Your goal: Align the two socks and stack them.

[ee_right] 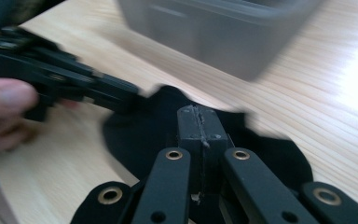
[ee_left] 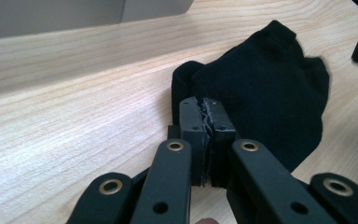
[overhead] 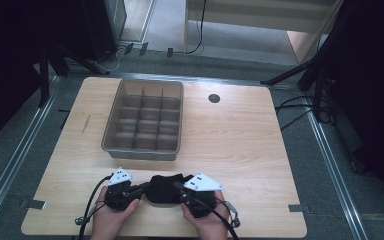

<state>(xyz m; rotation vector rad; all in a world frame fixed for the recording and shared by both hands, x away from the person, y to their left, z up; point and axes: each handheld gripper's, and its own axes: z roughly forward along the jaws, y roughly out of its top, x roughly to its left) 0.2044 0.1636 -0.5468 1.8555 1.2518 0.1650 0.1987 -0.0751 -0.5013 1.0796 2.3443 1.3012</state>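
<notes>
A black sock lies bunched on the light wooden worktop near its front edge, at about 6 o'clock from the worktop's middle, between the person's two hands. The left claw comes at the sock from 9 o'clock, and in the left gripper view its jaws are pressed together, with what looks like a thin fold of the sock's near edge caught between the pads. The right claw comes in from 3 o'clock; in the right gripper view its jaws also stand pressed together over the sock, though whether any cloth sits between them cannot be told, as the black pads and black fabric run together. That same view shows the left claw at about 10 o'clock, reaching the sock's far rim, with the person's fingers behind it. A grey divided bin stands at 12 o'clock from the sock, well apart from it, and a small dark round spot sits on the worktop at about 1 o'clock.
</notes>
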